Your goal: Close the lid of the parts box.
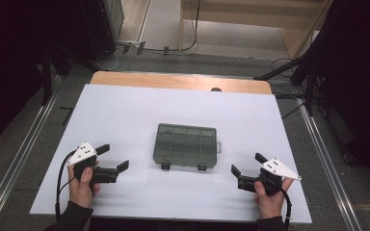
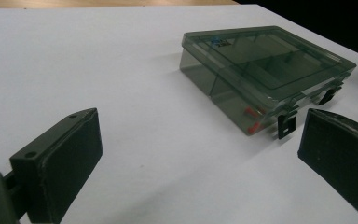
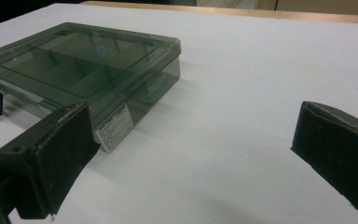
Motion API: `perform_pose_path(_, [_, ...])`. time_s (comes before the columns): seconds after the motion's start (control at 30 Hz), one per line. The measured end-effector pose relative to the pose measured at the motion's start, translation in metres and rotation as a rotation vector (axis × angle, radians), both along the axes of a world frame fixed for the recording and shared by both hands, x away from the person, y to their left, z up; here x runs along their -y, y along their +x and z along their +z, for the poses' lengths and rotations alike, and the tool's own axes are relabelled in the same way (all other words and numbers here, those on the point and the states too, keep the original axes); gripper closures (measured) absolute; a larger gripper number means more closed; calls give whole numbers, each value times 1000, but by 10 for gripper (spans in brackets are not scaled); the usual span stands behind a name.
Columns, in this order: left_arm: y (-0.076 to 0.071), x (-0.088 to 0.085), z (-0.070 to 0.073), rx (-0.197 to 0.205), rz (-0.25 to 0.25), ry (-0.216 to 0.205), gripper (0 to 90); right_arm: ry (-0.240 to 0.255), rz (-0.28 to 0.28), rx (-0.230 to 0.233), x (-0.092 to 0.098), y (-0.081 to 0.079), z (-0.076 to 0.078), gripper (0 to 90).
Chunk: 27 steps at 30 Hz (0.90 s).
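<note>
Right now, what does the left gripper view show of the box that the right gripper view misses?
Left gripper view: small red bits inside the box near its front corner, and both black latches. Right gripper view: a white label on the box's side wall. Both: the closed, smoky clear box with dividers on the white table, and wide-open tongs.

1 translucent grey-green plastic compartment box with closed lid [image 1: 186, 145] | 2 black latch clips on its front edge [image 1: 165, 166] | 1 white rectangular sheet covering the wooden table [image 1: 125, 115] | 2 handheld black two-jaw grippers [image 1: 113, 159]
</note>
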<state>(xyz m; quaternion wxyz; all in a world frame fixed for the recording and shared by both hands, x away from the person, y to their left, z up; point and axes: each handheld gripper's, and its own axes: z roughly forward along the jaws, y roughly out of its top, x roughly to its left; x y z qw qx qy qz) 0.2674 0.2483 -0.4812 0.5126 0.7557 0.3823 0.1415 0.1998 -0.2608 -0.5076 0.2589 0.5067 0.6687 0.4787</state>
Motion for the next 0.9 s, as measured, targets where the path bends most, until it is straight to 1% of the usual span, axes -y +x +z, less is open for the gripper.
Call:
perform_pose_path(0.07, [0, -4, 0, 4, 7, 4, 0, -1, -4, 1, 3, -1, 0, 0])
perform_pose_path(0.13, [-1, -7, -1, 1, 10, 9, 0, 1, -10, 4, 5, -2, 0, 0])
perform_pose_path(0.23, [-3, -12, -1, 3, 22, 12, 0, 1, -14, -6, 7, -4, 0, 0])
perform_pose_path(0.27, [-3, -13, -1, 4, 21, 12, 0, -6, -14, -5, 8, -4, 0, 0])
perform_pose_path(0.43, [-6, -20, -1, 10, 30, 33, 0, -11, -22, -6, 11, -6, 0, 0])
perform_pose_path(0.6, [-8, -28, 0, 15, 44, 32, 0, -24, -25, -2, 14, -8, -1, 0])
perform_pose_path(0.77, [-11, -33, 0, 12, 56, 28, 0, -27, -31, -2, 17, -11, -1, 0])
perform_pose_path(0.9, [-14, -36, 1, 21, 61, 44, 0, -21, -46, -5, 22, -14, 0, 0])
